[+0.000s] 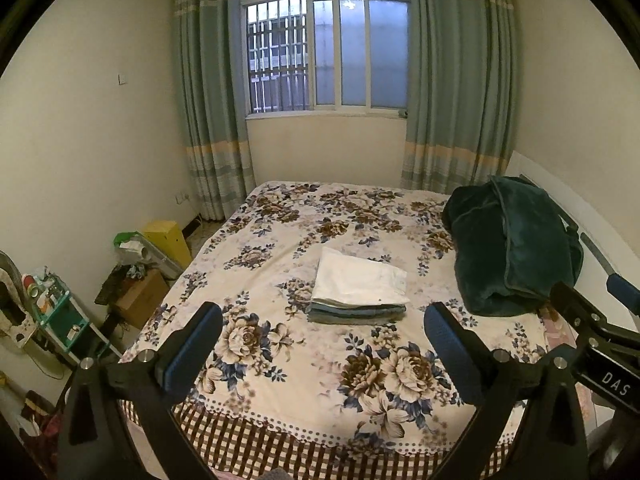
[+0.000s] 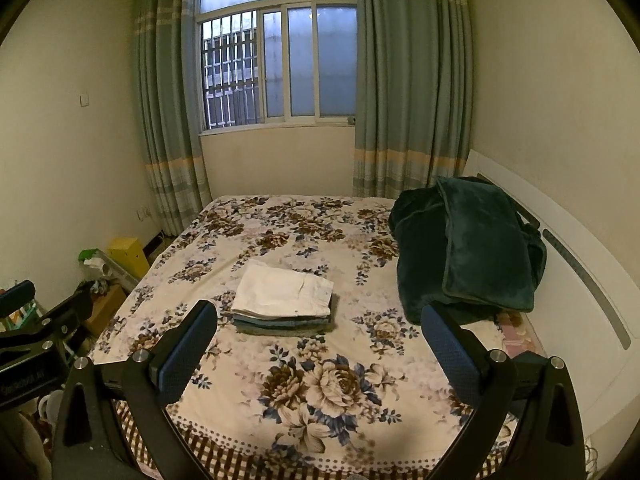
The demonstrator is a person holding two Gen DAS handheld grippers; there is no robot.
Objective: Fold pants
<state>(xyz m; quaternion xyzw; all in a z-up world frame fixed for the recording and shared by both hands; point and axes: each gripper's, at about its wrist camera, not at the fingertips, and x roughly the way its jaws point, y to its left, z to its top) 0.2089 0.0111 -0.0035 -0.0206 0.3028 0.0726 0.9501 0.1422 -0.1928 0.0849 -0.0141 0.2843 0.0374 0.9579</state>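
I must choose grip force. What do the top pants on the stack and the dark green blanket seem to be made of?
Top pants: probably woven cotton twill, matte off-white; crisp flat folds, visible seams and a small dark button or rivet. Blanket: likely plush fleece or velvet, dark green; a soft sheen, thick rounded folds, piped edge. Both tongs are open and hold nothing.

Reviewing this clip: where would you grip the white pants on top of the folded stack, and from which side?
Probably the white pants' near edge, approached from the foot of the bed: they lie flat atop the stack, layered edges facing the open right gripper.
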